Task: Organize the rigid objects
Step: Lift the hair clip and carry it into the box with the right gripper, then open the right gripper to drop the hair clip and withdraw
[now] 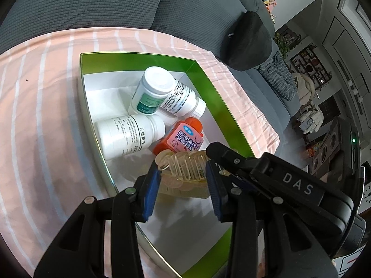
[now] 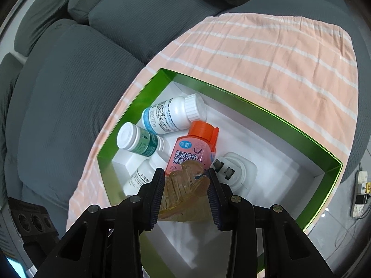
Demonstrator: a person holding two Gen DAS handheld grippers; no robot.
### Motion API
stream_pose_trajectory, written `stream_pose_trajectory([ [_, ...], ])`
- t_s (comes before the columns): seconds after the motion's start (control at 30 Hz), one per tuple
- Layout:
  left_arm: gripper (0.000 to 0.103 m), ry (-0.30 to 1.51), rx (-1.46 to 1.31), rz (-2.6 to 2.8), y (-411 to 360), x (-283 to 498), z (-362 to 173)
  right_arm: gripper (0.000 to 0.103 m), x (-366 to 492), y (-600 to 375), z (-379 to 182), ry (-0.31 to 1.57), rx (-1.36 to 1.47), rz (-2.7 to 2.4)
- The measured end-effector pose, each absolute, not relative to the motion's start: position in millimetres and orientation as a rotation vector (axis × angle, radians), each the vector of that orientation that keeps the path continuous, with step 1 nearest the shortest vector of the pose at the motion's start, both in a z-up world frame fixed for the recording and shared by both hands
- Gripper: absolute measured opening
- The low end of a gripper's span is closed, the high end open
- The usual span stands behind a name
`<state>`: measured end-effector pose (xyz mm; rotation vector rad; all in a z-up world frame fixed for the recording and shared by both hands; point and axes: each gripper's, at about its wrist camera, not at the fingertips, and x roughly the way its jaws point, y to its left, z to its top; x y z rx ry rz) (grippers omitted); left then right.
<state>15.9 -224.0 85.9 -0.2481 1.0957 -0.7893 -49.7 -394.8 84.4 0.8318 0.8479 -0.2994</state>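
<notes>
Both grippers clamp the same translucent amber hair claw clip [image 1: 183, 173]: left gripper [image 1: 183, 180] has its blue pads tight on the clip's sides, right gripper [image 2: 185, 192] is closed on it from the other direction, tip visible in the left view. Clip sits low over the near end of the green-walled box [image 1: 215, 88] on the pink striped cloth [image 1: 41, 115], just near of the orange-capped bottle [image 1: 183, 136]. 3 white pill bottles [image 1: 150, 90] lie at the box's far end, a white plug adapter [image 2: 234, 171] right of the clip.
</notes>
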Motion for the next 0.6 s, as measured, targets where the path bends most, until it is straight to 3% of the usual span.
stream_pose_trajectory([
  [0.2, 0.041, 1.098, -0.226, -0.779, -224.0, 12.7, 87.9, 0.039, -51.5, -396.3, 85.0, 0.849, 0.845, -0.306],
  [0.33, 0.051, 1.072, -0.206, -0.760, -220.2, 10.6, 93.0, 0.039, -55.6, -396.8, 89.1, 0.828, 0.846, -0.325],
  [0.4, 0.052, 1.053, -0.191, -0.751, -216.6, 8.9, 97.9, 0.045, -58.6, -397.6, 92.2, 0.813, 0.848, -0.334],
  [0.47, 0.059, 1.042, -0.189, -0.746, -213.4, 7.8, 102.3, 0.051, -60.8, -398.3, 95.2, 0.796, 0.851, -0.333],
  [0.6, 0.072, 1.003, -0.179, -0.735, -207.0, 4.1, 113.4, 0.051, -65.0, -396.0, 102.8, 0.771, 0.835, -0.353],
])
